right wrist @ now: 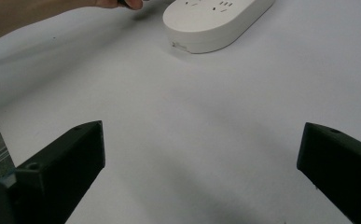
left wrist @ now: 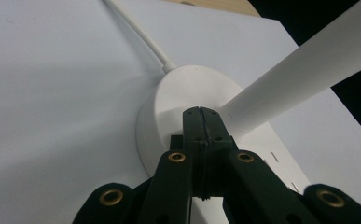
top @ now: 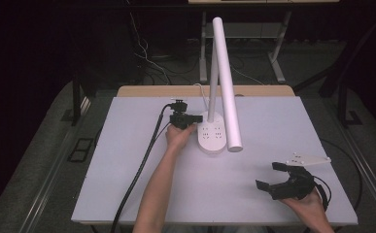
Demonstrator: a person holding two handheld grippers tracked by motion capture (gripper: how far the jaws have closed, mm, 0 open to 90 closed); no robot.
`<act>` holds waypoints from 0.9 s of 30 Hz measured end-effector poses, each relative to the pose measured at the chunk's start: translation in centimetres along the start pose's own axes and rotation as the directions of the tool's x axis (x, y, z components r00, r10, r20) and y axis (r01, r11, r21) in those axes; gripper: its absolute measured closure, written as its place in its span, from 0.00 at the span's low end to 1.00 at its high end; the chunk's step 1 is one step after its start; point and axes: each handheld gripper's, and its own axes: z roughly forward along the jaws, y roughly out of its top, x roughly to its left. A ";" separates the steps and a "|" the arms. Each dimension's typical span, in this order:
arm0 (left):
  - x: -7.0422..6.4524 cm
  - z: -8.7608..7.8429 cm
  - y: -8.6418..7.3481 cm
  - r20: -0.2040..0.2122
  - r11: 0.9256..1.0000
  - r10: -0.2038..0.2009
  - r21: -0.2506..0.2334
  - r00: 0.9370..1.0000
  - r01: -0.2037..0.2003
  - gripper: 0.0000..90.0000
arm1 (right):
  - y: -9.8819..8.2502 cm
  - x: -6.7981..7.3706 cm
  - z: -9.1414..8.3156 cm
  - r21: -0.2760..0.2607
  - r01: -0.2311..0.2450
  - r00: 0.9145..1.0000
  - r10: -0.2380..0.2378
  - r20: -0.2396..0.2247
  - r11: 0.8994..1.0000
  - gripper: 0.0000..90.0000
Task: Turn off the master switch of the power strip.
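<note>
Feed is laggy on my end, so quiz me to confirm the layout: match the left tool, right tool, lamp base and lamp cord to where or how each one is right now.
Things:
1. left tool
2. right tool
3. lamp base
4. lamp cord

States or places:
A. runs from the base toward the table's far edge
B. jaws wide apart, over bare table near the right front corner
C. jaws together, tips on the base next to the lamp's stem
D. white oval with socket slots on top, mid-table

Pairs: 1-C, 2-B, 3-D, 4-A
</note>
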 end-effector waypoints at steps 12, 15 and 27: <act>-1.0 0.3 0.8 -0.070 0.999 -0.010 0.053 0.998 0.014 1.00 | 0.0 0.1 -0.1 -0.003 0.001 1.000 -0.001 0.000 1.000 0.00; -1.6 0.5 1.1 -0.110 0.997 0.029 0.077 0.993 -0.021 1.00 | 0.0 0.0 -0.1 -0.002 0.001 1.000 -0.001 0.002 1.000 0.00; -1.0 0.1 1.4 -0.068 0.997 -0.037 0.058 0.997 0.041 1.00 | -0.1 -0.4 -0.6 -0.016 -0.022 1.000 0.022 0.008 1.000 0.00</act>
